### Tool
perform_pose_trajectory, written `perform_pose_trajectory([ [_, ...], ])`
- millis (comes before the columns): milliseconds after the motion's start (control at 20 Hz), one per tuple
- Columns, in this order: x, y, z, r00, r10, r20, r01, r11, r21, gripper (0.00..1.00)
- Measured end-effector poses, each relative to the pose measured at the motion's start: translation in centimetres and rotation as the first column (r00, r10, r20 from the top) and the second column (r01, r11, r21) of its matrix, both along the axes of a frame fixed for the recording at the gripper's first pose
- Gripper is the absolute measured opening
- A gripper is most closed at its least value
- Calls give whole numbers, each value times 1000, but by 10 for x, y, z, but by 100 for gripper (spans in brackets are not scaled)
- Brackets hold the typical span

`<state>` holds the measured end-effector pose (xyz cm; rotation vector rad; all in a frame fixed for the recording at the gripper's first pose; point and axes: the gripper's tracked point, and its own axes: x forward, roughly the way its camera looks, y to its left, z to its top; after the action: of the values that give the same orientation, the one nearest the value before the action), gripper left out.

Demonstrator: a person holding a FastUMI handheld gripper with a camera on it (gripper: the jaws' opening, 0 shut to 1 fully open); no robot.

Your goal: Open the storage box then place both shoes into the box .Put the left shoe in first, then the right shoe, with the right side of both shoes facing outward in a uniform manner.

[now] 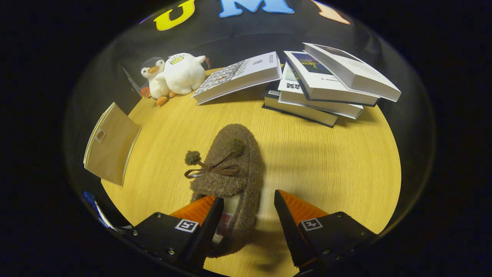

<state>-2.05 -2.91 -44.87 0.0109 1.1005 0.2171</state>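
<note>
While the tongs stand wide astride the brown fleece slipper on the table, nothing is boxed; the tan box flap lies at ten o'clock.

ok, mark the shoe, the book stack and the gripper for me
shoe (230, 161): gripper view, fuzzy upper by the bow.
book stack (326, 82): gripper view, cover of an upper book.
gripper (246, 207): gripper view, open gap between fingertips, around the shoe's heel.

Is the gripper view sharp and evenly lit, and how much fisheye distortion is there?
Gripper view: the brown shoe between the open gripper fingers is sharp; strong fisheye bends the table edge into a curve; light falls on the tabletop, surroundings dark; soft shadow right of the shoe; no glare.
</note>
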Motion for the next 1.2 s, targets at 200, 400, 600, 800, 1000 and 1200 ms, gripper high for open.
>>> perform_pose_trajectory([
  [200,6,-5,-13,997,-65,-35,65,998,6,24],
  [400,2,-1,18,998,-59,-16,59,998,7,0],
  [600,7,37,75,999,-41,24,39,996,78,0],
  [800,20,103,134,995,37,90,-51,987,149,0],
  [1000,29,186,170,981,148,128,-173,963,207,0],
  [1200,25,268,195,954,257,154,-288,928,234,0],
])
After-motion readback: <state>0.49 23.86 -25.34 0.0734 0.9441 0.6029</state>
